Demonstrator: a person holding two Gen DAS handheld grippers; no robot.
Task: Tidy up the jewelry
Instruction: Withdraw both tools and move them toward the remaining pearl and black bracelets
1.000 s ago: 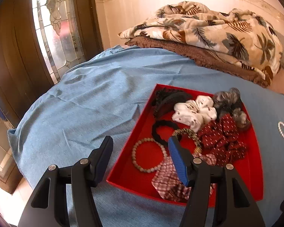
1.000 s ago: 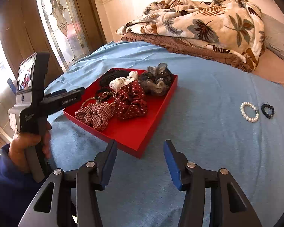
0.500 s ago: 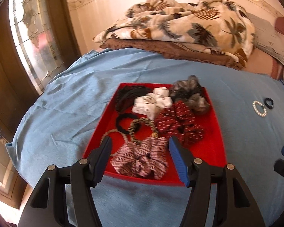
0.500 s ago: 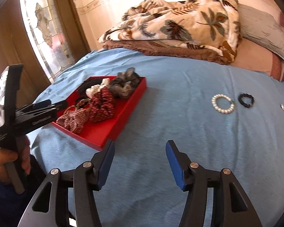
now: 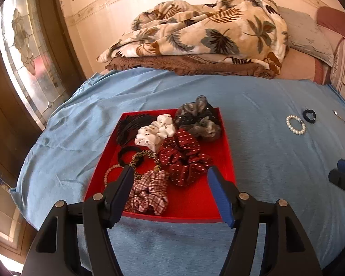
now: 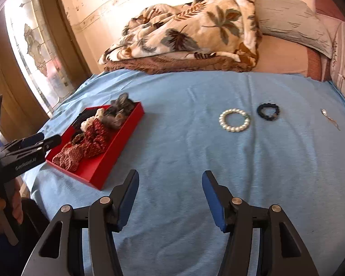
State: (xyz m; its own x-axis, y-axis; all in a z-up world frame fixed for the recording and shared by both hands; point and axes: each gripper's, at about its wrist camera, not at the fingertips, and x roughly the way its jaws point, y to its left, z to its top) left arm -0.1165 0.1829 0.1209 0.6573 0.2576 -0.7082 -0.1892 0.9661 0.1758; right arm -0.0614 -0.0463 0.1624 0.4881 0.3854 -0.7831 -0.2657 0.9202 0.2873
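Observation:
A red tray (image 5: 196, 203) (image 6: 99, 172) lies on the blue bedsheet, holding several scrunchies, a black hair tie and a beaded bracelet (image 5: 110, 172). My left gripper (image 5: 170, 172) hangs over the tray's near edge, jaws opening, nothing between them. A white pearl bracelet (image 6: 234, 120) (image 5: 295, 124), a dark bracelet (image 6: 267, 111) (image 5: 309, 115) and a thin small metal piece (image 6: 329, 117) lie loose on the sheet to the right. My right gripper (image 6: 170, 176) is above bare sheet short of the pearl bracelet, jaws opening and empty.
A leaf-print blanket (image 5: 207, 34) on a brown throw and grey pillows (image 6: 292, 23) lie at the far side of the bed. A stained-glass door (image 5: 23, 46) stands left. A hand (image 6: 2, 209) holds the left gripper at the bed's left edge.
Both grippers have swung to the right over the bed. The tray has slid left in both views and the loose bracelets have come closer to the right gripper's centre. Both jaws stand slightly wider.

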